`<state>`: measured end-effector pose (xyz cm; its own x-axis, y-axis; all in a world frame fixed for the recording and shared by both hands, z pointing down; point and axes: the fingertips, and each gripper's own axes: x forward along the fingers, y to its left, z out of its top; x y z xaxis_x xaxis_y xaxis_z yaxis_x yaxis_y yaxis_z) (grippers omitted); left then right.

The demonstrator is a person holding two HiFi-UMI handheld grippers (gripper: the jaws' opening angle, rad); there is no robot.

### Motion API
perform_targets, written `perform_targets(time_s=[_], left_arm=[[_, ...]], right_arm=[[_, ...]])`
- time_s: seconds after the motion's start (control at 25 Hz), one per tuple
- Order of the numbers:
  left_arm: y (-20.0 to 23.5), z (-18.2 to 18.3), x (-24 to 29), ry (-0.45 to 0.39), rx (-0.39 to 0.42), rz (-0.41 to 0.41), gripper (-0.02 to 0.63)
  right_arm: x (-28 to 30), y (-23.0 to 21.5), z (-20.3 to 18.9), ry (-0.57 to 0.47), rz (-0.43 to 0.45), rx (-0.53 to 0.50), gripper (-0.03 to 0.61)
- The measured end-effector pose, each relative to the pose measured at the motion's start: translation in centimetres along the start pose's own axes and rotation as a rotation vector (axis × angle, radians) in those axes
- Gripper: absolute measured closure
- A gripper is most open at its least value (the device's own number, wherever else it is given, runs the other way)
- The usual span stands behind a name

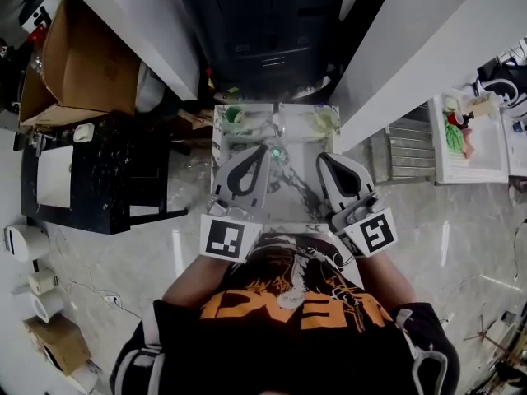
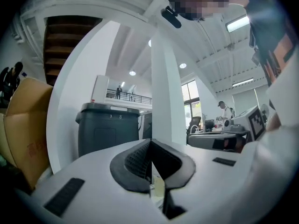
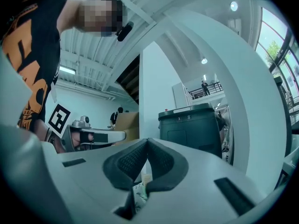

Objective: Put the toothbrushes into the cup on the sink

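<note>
My left hand-held gripper (image 1: 263,150) and right hand-held gripper (image 1: 323,158) are both closed on nothing, level above the sink (image 1: 216,138). One cup (image 1: 233,115) sits just ahead of the left, another cup (image 1: 324,120) ahead of the right. I cannot make out the toothbrushes.

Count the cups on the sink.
2: a green cup at the sink's far left corner, a pale cup at its far right. The left gripper and right gripper may hide more.

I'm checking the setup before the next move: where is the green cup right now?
In the head view the green cup stands at the far left corner of the sink, left of the tap and just beyond the left gripper.
</note>
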<state>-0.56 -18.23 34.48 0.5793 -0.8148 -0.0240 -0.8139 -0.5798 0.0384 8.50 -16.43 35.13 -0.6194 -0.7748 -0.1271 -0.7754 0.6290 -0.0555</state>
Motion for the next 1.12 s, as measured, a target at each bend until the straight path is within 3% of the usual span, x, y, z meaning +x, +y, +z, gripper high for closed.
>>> perform_targets(time_s=[0.32, 0.6, 1.12], left_arm=[[-2.6, 0.2, 0.4, 0.012, 0.073, -0.016, 0.591], [-2.6, -0.2, 0.4, 0.03, 0.067, -0.009, 0.591], [-0.7, 0.6, -0.3, -0.013, 0.048, 0.063, 0.591]], right_arm=[[-0.8, 0.2, 0.3, 0.042, 0.001, -0.037, 0.565], [-0.8, -0.1, 0.5, 0.034, -0.006, -0.034, 0.566], [-0.2, 0.6, 0.7, 0.042, 0.006, -0.052, 0.566]])
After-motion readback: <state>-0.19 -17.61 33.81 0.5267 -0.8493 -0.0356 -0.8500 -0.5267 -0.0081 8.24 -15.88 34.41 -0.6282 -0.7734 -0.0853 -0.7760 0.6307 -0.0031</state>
